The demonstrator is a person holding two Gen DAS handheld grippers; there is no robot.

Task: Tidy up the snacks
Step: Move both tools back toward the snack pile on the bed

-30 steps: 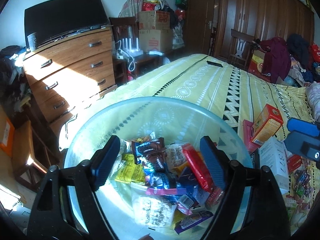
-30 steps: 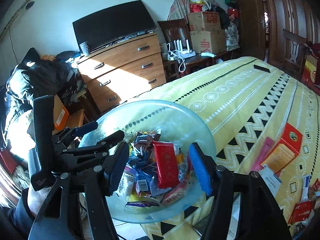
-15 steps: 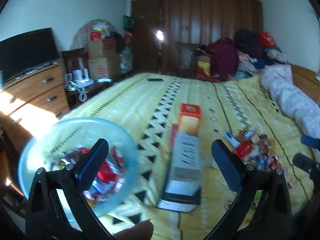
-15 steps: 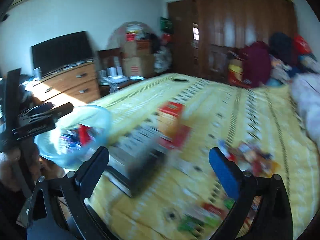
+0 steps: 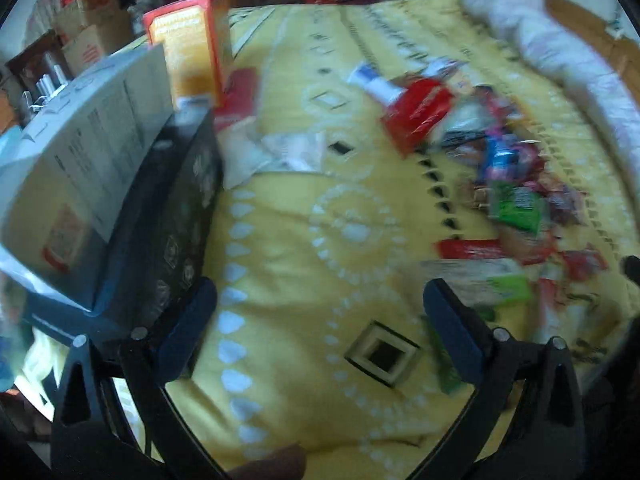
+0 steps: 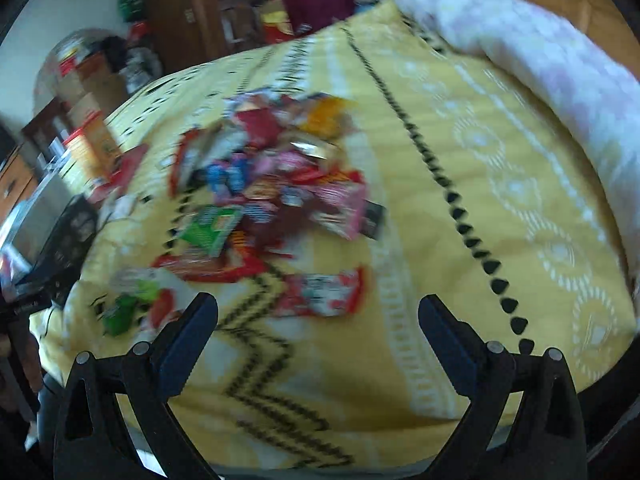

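Both the left gripper (image 5: 320, 328) and right gripper (image 6: 318, 328) angle steeply down with jaws spread wide and empty over the yellow patterned bedspread (image 6: 460, 184), the blurred snack pile (image 6: 272, 184) lying ahead of them, no label legible, boxes (image 5: 100, 168) to the left.

Yellow patterned bedspread (image 6: 460, 168), dark wooden wardrobe (image 6: 192, 8) behind, white wall (image 6: 76, 4).

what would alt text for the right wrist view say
A blurred pile of snack packets lies on a yellow patterned bedspread, ahead of the open, empty right gripper. Boxes stand at the left edge.
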